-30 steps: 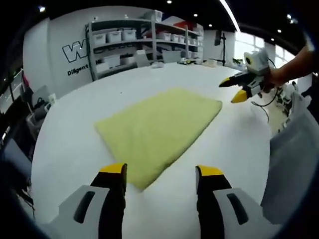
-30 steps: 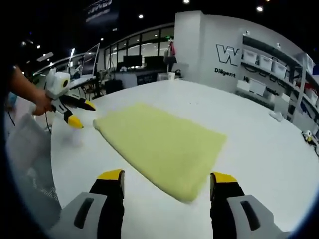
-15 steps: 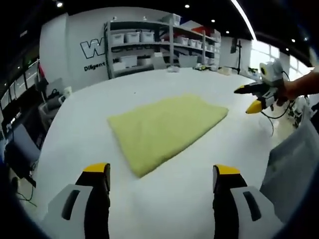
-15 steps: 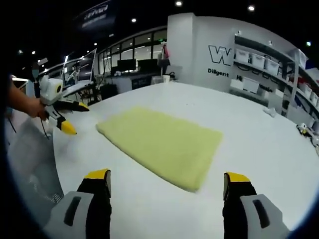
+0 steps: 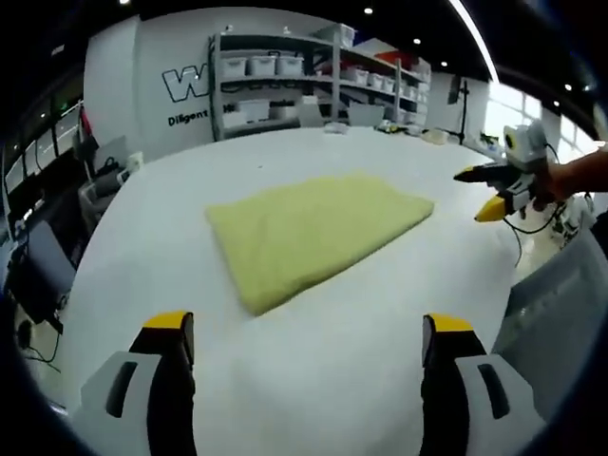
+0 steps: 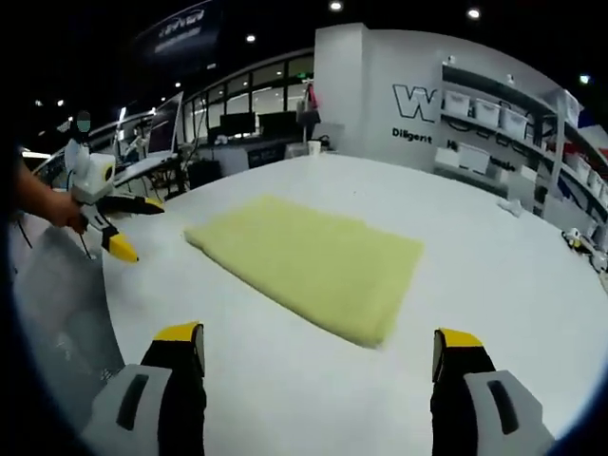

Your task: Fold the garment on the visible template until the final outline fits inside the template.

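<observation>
Both pairs of jaws are standing wide apart with nothing between them: the left gripper (image 5: pixel 304 328) is hanging above the near white table (image 5: pixel 342 332), and the right gripper (image 6: pixel 323 337) is doing the same on its side. Between them, the folded yellow garment (image 5: pixel 309 228) is lying flat on the tabletop as a neat rectangle, apart from both sets of yellow-tipped fingers (image 5: pixel 169 328); in the right gripper view the same garment (image 6: pixel 309 261) is sitting ahead of the jaws, and no template outline is showing around it that I can make out. In the left gripper view the right gripper (image 5: pixel 494 190) is coming in from the right, held in a hand (image 5: pixel 575 180) off the garment's far corner, with a cable dangling below it. In the right gripper view the left gripper (image 6: pixel 109 223) is hovering at the left edge of the table. Behind the table, metal shelving (image 5: pixel 304 81) loaded with white bins is standing against a wall with dark lettering (image 5: pixel 190 90), and desks with monitors (image 6: pixel 242 123) are lining the far side of the room.
</observation>
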The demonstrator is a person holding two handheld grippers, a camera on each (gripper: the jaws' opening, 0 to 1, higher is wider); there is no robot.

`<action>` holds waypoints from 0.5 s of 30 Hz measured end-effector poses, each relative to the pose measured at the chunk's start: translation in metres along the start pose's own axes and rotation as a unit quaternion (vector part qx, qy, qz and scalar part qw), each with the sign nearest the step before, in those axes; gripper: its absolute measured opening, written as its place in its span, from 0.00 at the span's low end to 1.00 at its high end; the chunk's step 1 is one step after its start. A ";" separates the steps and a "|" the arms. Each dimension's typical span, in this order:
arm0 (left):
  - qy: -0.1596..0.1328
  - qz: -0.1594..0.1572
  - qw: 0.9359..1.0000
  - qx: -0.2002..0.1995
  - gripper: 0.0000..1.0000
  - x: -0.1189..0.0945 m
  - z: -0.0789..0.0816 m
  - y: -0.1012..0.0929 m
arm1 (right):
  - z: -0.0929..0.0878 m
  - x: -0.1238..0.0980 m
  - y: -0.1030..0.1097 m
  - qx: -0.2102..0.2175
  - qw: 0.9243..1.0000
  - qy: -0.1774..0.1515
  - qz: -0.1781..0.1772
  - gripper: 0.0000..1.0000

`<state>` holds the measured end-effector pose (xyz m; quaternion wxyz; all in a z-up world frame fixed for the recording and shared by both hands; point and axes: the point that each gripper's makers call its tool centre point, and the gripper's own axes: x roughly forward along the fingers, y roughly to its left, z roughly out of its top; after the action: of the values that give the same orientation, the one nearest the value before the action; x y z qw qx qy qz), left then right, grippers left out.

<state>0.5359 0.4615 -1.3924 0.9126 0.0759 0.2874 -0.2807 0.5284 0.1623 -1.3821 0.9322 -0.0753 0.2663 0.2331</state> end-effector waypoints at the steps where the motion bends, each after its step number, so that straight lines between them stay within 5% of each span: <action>1: 0.002 0.001 1.000 -0.002 0.99 0.000 -0.001 0.001 | 0.001 0.000 0.000 0.000 1.000 -0.002 0.000 0.99; 15: -0.004 0.007 1.000 -0.020 0.99 -0.003 -0.002 -0.002 | -0.006 -0.001 0.002 0.016 1.000 -0.003 0.000 0.99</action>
<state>0.5319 0.4624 -1.3924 0.9169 0.0590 0.2890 -0.2689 0.5239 0.1618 -1.3867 0.9341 -0.0601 0.2671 0.2291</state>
